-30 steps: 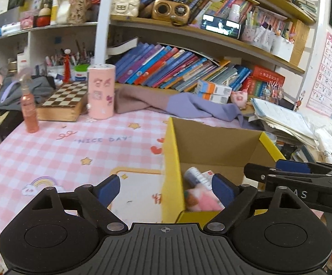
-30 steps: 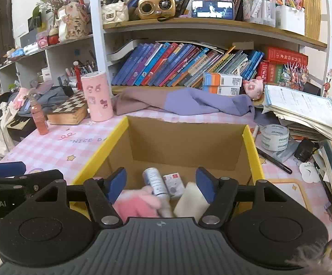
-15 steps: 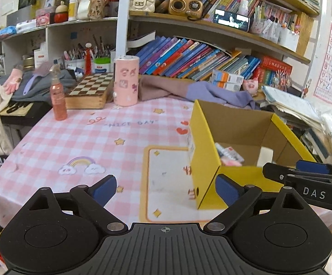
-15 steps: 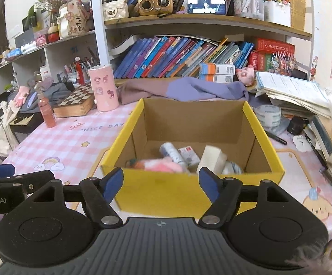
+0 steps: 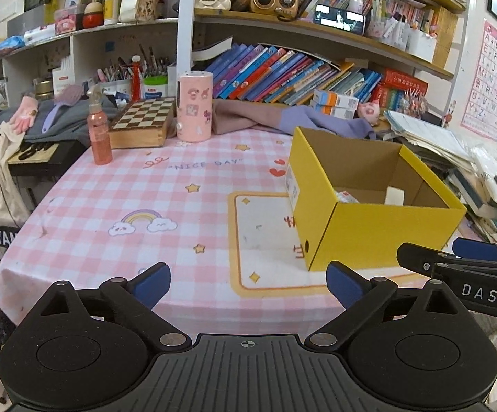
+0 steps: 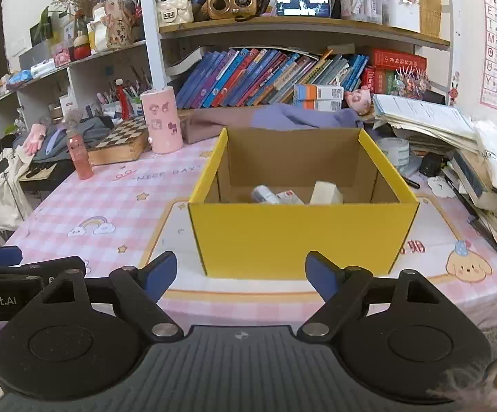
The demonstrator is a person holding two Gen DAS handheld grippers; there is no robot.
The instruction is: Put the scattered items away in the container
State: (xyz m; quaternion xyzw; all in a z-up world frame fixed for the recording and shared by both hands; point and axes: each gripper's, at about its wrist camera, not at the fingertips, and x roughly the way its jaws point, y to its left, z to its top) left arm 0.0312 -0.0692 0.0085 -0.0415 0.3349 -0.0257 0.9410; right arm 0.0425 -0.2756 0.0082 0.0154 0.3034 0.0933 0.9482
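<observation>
The left claw (image 5: 248,281) is spread wide and its jaws have just been opening, with nothing between them. The right claw (image 6: 241,274) is also spread, jaws just opening, empty. The yellow box (image 6: 300,233) stands on the pink surface (image 5: 145,206), directly ahead of the right claw and ahead-right of the left one. A small bottle (image 6: 264,195) and a white block (image 6: 324,193) lie inside it.

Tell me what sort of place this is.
Probably a child's study corner at home: crowded bookshelves, an alphabet chart on the wall, and a pink checked cartoon tablecloth under the yellow cardboard box.
</observation>
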